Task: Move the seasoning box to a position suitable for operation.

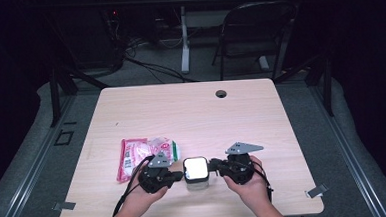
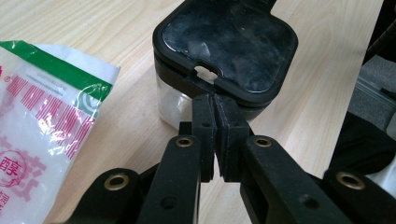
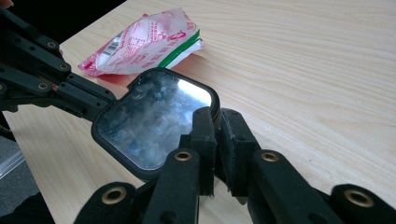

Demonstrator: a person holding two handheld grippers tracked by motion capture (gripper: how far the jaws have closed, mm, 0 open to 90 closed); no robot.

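two grippers | closed jaws flank lidded container | tips at lid rim

Container: a small square jar with rounded corners, clear walls and white contents showing through the side, stands upright on the pale wooden bench.
Lid: black-rimmed with a glossy, reflective top, shut flat on the jar; a small pale latch tab sits in a notch at one edge.
Place: near the bench's near edge, about midway across, just right of a red-and-white printed packet.
Contact: the left gripper and right gripper meet the lid's rim from opposite sides, fingers closed together at the rim.
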